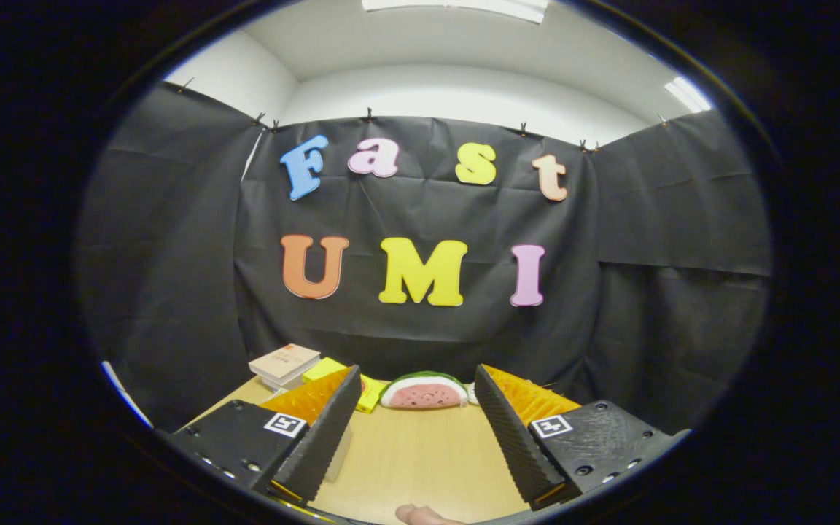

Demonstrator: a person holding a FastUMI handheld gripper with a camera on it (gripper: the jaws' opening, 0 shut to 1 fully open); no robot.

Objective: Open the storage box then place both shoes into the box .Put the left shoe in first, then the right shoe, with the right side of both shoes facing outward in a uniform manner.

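My gripper (417, 394) is held level above a wooden table (420, 459), its two fingers spread wide apart with nothing between them. The left finger (318, 437) and right finger (511, 437) frame bare tabletop. No storage box or shoe appears among the things I see. A fingertip of a person's hand (420, 515) shows at the near edge of the table, between the fingers.
At the table's far edge, against the black cloth wall, lie a stack of books (285, 364), a yellow-green packet (351, 383) and a watermelon-slice toy (424, 391). Bare wood lies between the fingers and these things.
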